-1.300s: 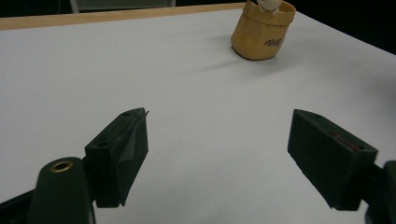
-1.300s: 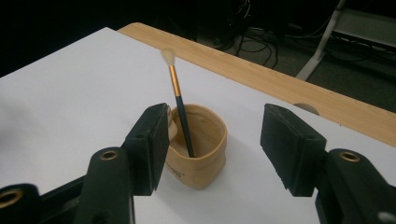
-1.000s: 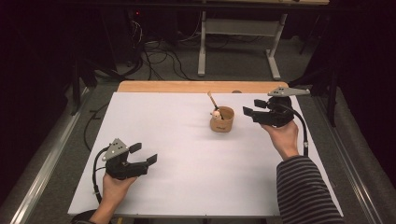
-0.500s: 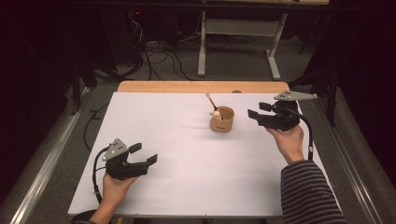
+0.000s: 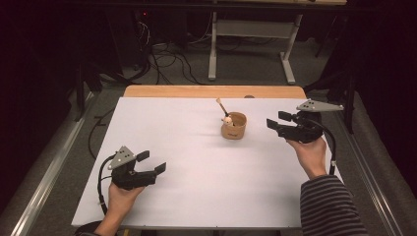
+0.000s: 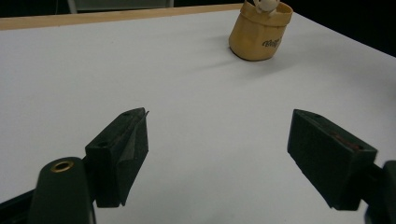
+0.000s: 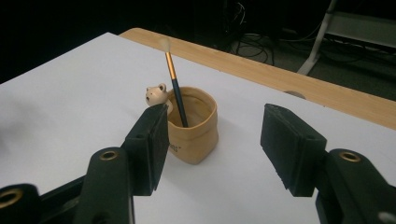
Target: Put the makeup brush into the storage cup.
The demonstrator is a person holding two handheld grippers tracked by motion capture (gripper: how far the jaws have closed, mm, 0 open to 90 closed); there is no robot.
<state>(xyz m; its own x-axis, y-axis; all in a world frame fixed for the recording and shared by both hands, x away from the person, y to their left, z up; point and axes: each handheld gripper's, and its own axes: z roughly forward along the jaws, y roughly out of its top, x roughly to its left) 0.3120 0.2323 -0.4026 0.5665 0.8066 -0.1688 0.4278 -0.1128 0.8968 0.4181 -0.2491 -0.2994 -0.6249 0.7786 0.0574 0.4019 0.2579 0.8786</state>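
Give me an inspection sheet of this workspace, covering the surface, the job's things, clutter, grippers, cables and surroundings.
Surface: white sheet over a table with a wooden edge at the far side.
Job's things: tan cup upright right of centre; a brush stands in it, leaning; a small bear figure sits at its rim.
Clutter: nothing seen.
Grippers: left gripper near the front left, jaws open, nothing between them; right gripper right of the cup, jaws open, apart from the cup, nothing held.
Cables: one black cable trails from the left gripper, another from the right.
Surroundings: dark room; a grey table frame and loose floor wires beyond the table.
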